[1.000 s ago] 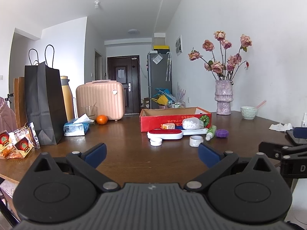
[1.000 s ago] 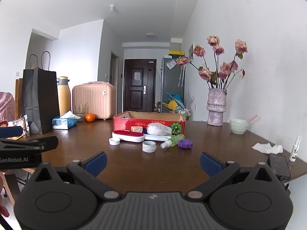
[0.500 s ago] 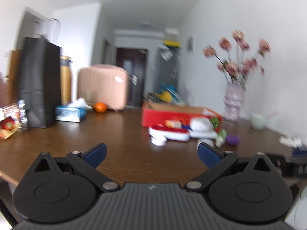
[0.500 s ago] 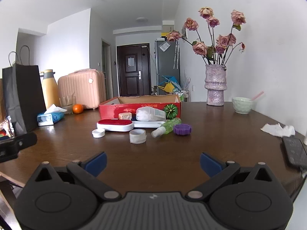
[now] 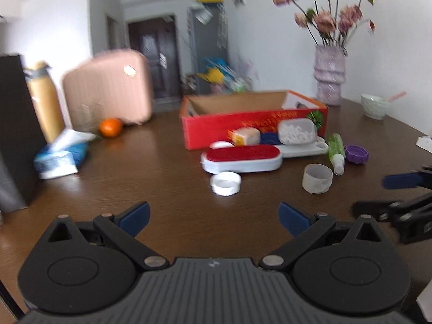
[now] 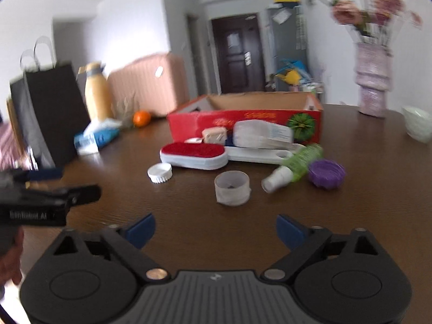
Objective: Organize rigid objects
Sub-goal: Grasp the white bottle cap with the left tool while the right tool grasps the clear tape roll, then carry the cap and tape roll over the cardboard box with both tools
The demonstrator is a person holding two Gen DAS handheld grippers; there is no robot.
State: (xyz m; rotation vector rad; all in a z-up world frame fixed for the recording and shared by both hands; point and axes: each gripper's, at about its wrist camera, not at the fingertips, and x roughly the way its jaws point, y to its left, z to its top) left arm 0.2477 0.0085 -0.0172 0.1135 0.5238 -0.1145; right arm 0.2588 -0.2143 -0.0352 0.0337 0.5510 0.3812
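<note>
An open red cardboard box (image 5: pixel 253 120) (image 6: pixel 244 116) stands mid-table. In front of it lie a red-topped white brush (image 5: pixel 241 158) (image 6: pixel 194 155), a white lid (image 5: pixel 225 183) (image 6: pixel 159 172), a white tape ring (image 5: pixel 317 178) (image 6: pixel 232 187), a green bottle (image 5: pixel 335 151) (image 6: pixel 294 168), a purple lid (image 5: pixel 357 154) (image 6: pixel 326 173), a clear container (image 5: pixel 296 131) (image 6: pixel 263 135) on a white tray, and a small tan block (image 5: pixel 247 136) (image 6: pixel 214 135). My left gripper (image 5: pixel 213 217) is open and empty, short of the white lid. My right gripper (image 6: pixel 216 229) is open and empty, short of the tape ring.
A pink suitcase (image 5: pixel 108 89), an orange (image 5: pixel 110 127), a tissue pack (image 5: pixel 60 156), a yellow flask (image 5: pixel 44 100) and a black bag (image 6: pixel 51 108) stand at the left. A flower vase (image 5: pixel 330 75) and a bowl (image 5: pixel 374 105) stand at the right.
Both grippers have moved forward over the table and tilted down toward the objects. Both stay open and empty.
</note>
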